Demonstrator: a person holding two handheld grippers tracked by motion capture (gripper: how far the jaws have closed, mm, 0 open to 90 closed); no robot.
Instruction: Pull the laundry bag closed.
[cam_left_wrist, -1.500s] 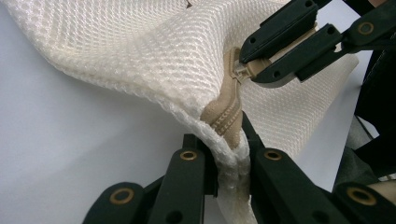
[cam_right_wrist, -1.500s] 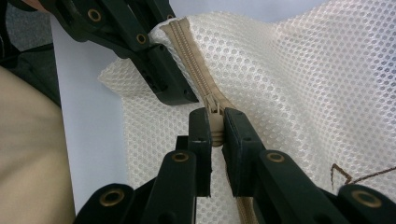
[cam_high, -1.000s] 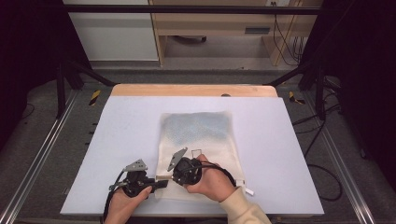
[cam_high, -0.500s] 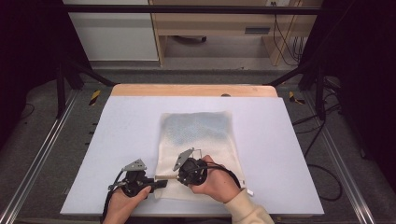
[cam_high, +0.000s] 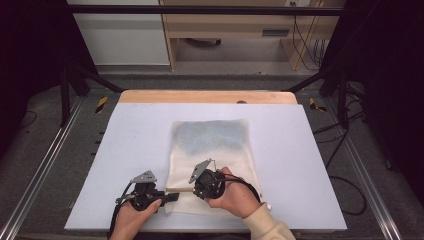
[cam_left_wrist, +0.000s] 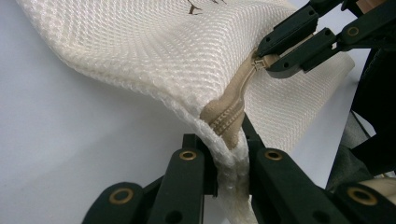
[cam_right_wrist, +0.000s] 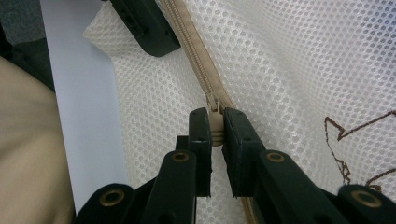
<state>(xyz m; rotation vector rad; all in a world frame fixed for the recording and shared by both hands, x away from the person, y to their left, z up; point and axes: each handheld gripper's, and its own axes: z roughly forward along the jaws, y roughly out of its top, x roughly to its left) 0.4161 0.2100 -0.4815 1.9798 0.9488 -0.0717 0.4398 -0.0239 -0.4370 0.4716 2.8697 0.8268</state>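
White table (cam_high: 125, 150), grey floor (cam_high: 45, 160), left tool (cam_high: 167, 196) clamping mesh bag (cam_high: 215, 145), right tool (cam_high: 192, 189) pinching zipper pull (cam_right_wrist: 215, 125)

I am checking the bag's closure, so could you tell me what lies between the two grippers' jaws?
In the left gripper view, a closed stretch of tan zipper on the mesh bag runs from the left gripper to the right gripper.

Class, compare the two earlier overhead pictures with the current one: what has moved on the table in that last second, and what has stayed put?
The right gripper, shut on the zipper pull, has slid a little toward the left gripper, along the near edge of the mesh bag. The left gripper stays clamped on the bag's corner, in the same spot. The bag lies where it was on the white table.
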